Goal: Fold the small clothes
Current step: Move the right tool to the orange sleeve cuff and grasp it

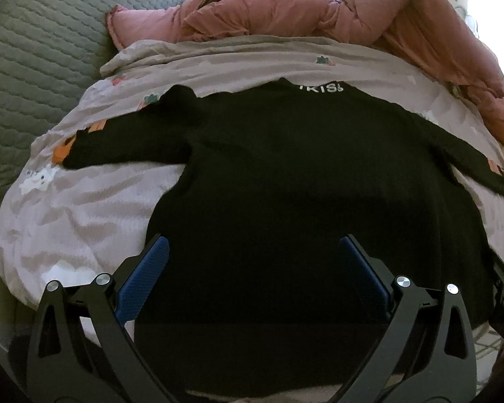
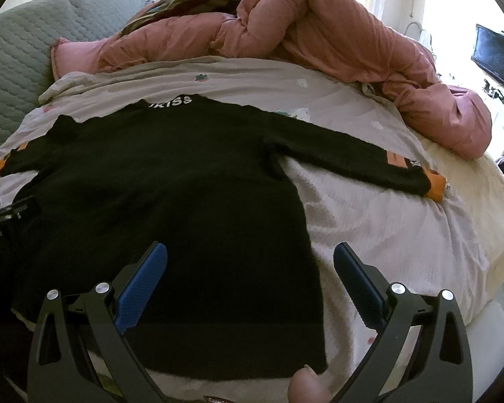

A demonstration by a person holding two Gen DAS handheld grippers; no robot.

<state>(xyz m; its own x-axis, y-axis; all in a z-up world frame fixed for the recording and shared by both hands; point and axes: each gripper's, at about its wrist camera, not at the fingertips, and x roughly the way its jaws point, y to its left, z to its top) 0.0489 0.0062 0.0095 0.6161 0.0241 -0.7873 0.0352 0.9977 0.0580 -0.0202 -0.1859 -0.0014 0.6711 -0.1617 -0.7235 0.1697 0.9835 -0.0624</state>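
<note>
Blue-padded fingers frame both views: the left hand-held gripper point(image 1: 252, 268) hangs with its jaws spread wide over the lower body of the black sweater point(image 1: 285, 184), holding nothing. The right hand-held gripper point(image 2: 250, 275) is likewise wide open and empty, poised above the sweater's hem corner at about 5 o'clock of the garment, one pad over black knit, the other over bare sheet. A fingertip point(image 2: 305, 386) shows at the bottom edge of the right view.

The sweater lies flat on the bed, hem nearest, collar farthest, both sleeves stretched out toward 9 and 3 o'clock, each ending in an orange cuff point(image 2: 435, 189). White lettering point(image 2: 171, 101) runs along the collar at 12 o'clock. Beneath it spreads a pale printed bedsheet point(image 1: 84, 208), wrinkled. Beyond the collar a pink duvet point(image 2: 319, 40) is heaped across the far side, and at 10 o'clock sits a quilted grey-green headboard cushion point(image 1: 43, 33).
</note>
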